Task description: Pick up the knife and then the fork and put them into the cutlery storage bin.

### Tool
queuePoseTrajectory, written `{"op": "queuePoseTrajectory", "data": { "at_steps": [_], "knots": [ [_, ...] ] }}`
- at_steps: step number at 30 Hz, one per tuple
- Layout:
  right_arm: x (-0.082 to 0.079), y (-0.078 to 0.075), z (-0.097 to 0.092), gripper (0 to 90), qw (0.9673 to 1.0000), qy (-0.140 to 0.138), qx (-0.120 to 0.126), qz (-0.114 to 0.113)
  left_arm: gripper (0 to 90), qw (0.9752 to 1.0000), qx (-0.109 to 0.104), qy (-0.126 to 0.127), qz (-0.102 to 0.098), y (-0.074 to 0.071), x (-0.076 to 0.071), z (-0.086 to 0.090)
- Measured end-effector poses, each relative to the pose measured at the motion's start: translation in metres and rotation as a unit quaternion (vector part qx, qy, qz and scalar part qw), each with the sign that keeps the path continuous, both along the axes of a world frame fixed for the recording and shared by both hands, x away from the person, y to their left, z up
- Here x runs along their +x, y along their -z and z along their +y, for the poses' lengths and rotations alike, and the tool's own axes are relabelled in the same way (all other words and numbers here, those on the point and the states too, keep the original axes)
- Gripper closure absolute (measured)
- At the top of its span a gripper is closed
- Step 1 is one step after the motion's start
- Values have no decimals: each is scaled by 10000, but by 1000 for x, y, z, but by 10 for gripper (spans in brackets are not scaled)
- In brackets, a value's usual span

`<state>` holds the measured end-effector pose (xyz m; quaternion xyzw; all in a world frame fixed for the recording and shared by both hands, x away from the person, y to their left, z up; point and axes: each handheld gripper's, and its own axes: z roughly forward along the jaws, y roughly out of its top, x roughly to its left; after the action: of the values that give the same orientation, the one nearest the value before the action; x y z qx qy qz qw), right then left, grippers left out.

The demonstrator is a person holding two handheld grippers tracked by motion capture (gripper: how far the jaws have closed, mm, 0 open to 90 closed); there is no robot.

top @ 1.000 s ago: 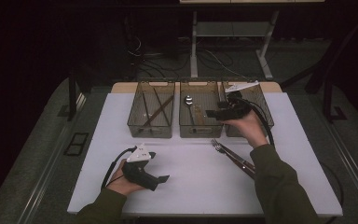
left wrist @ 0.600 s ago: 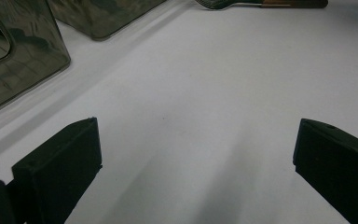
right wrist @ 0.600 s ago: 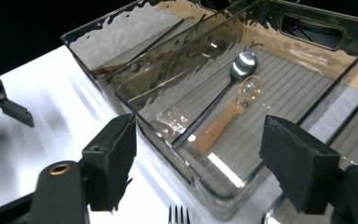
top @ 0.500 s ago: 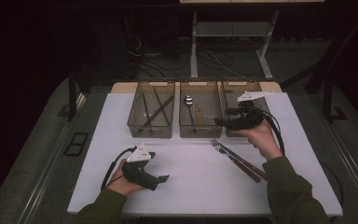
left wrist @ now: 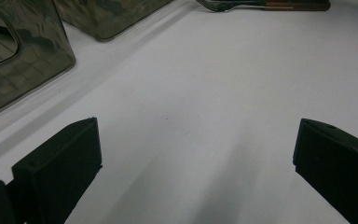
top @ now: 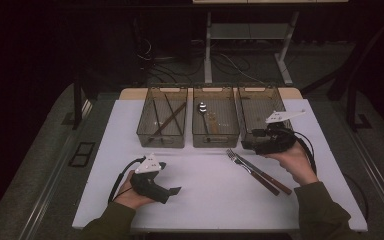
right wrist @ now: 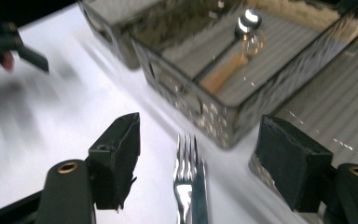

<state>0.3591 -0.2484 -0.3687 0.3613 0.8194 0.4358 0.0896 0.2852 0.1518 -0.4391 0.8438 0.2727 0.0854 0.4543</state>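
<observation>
A fork [top: 239, 161] and a knife [top: 269, 179], both brown-handled, lie side by side on the white table [top: 205, 200], in front of the middle and right bins. My right gripper [top: 246, 145] hovers just behind them, at the front wall of the right bin [top: 260, 107]. Its jaws stand open, having just closed a little; the fork's [right wrist: 189, 186] tines lie on the table below the gap of the right gripper [right wrist: 198, 126], untouched. My left gripper [top: 176, 190] rests open over bare table at front left, with nothing between the jaws of the left gripper [left wrist: 199, 126].
Three clear bins stand in a row at the back. The left bin [top: 162, 135] holds dark sticks, and the middle bin [top: 215, 137] holds a spoon [top: 201, 107] with a wooden handle. The same spoon [right wrist: 249, 18] shows ahead of the right gripper.
The right hand has carried its gripper from above the right bin toward the person and slightly right, down to the bin's front by the fork. The left hand stayed still.
</observation>
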Motion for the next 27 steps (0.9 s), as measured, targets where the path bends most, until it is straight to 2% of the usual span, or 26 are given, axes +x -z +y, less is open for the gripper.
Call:
{"op": "queuePoseTrajectory", "data": {
  "at_steps": [2, 8, 14, 17, 23, 27],
  "knots": [
    [-3, 1, -2, 322, 9999, -10, -157, -1, 6, 10000, 6, -9, 3, 0, -1, 0],
    [-12, 5, -14, 327, 9996, 38, -258, 134, 6, 10000, -20, 23, -29, -1, -2, 1],
    [-20, 9, -23, 335, 9986, 29, -476, 240, 6, 10000, -12, 62, -37, -2, -5, 4],
    [-23, 11, -26, 339, 9973, -3, -661, 319, 6, 10000, 4, 60, -19, -1, -5, 4],
    [-29, 12, -29, 356, 9950, -144, -823, 538, 6, 10000, 0, 68, -23, -2, -5, 4],
    [-33, 15, -29, 357, 9919, -190, -1061, 666, 6, 10000, 5, 72, -16, -1, -5, 4]
  ]
}}
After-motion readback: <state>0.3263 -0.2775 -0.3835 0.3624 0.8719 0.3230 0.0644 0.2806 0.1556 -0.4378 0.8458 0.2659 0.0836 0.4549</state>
